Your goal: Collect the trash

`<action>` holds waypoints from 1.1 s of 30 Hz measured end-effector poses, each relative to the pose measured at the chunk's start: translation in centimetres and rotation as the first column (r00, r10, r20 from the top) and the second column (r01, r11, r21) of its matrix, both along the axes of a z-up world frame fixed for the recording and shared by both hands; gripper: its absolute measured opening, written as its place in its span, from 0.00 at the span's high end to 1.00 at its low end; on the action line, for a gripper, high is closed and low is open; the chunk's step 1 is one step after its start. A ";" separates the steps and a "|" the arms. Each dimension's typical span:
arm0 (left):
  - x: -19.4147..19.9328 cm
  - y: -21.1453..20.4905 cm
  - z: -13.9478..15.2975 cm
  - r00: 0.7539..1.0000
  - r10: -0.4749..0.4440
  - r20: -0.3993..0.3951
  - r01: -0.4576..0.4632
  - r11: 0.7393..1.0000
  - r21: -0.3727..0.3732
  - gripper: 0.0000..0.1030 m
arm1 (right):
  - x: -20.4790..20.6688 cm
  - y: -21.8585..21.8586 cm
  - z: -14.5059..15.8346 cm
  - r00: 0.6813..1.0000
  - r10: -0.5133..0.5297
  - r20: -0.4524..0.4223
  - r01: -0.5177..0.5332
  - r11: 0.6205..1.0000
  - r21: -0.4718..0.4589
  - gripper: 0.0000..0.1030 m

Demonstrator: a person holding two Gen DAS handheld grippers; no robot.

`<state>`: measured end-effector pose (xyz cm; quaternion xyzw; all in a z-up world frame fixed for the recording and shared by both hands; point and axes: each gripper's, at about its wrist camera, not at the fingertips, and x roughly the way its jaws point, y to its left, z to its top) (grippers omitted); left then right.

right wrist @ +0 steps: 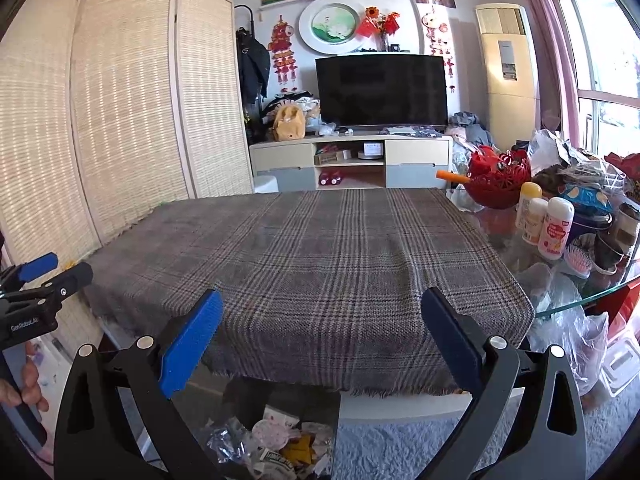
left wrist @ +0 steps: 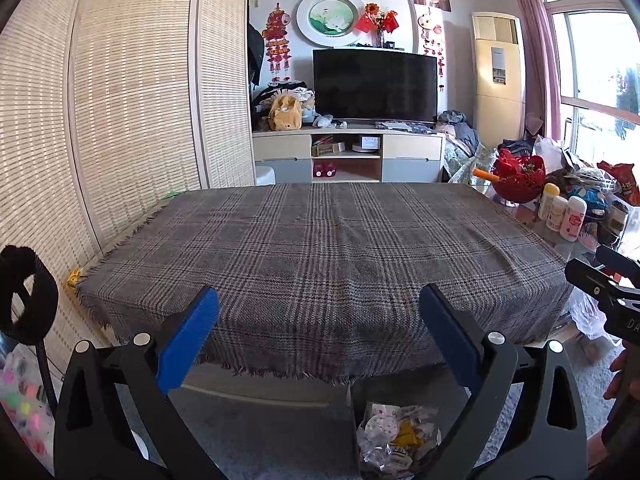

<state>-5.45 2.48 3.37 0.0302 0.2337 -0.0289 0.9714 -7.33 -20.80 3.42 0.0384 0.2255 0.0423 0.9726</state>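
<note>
Blue pads on both grippers stand wide apart, nothing between them: left gripper [left wrist: 319, 330] and right gripper [right wrist: 322, 334] both released, level, aimed across the table toward the TV [right wrist: 381, 90]. A hand [right wrist: 30, 384] grips the left tool's handle at the right view's edge. Plaid cloth [left wrist: 320, 256] covers the tabletop. Trash [right wrist: 276, 446], crumpled wrappers with no clear long axis, sits heaped in a dark bin [left wrist: 354, 420] on the floor below the near table edge.

Bright window daylight — fisheye-warped edges
</note>
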 end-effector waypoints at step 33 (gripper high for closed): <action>-0.1 -0.5 0.5 1.000 -0.003 0.018 0.003 1.000 -0.022 0.08 | -0.1 -0.6 -0.3 0.999 -0.024 -0.024 0.024 0.999 0.022 0.03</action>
